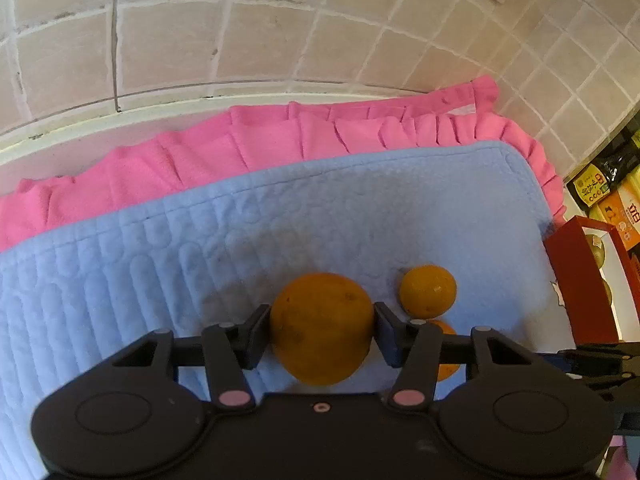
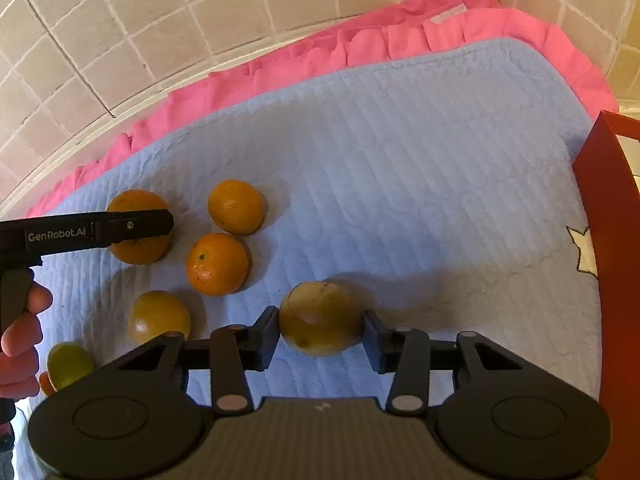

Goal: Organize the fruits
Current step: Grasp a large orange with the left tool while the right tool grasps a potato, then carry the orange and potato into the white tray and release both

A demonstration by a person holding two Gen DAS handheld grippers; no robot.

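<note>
My left gripper [image 1: 322, 326] is shut on a large orange [image 1: 322, 328], held over the blue quilted mat [image 1: 280, 216]. In the right wrist view the left gripper [image 2: 160, 224] crosses that same orange [image 2: 138, 252]. My right gripper [image 2: 322, 330] is shut on a yellowish fruit [image 2: 320, 318] just above the mat [image 2: 400, 160]. Two oranges [image 2: 236, 206] [image 2: 216, 264], a yellow-orange fruit [image 2: 158, 316] and a green fruit [image 2: 70, 362] lie on the mat to the left. One small orange [image 1: 428, 290] lies right of my left gripper, another [image 1: 446, 360] is half hidden behind its finger.
A pink frilled cloth [image 1: 280, 136] lies under the mat against a tiled wall [image 1: 240, 40]. A red box [image 2: 616, 240] stands at the right edge, also in the left wrist view [image 1: 580, 280], with fruit inside. Packaged goods [image 1: 608, 184] stand behind it. A hand [image 2: 20, 340] holds the left gripper.
</note>
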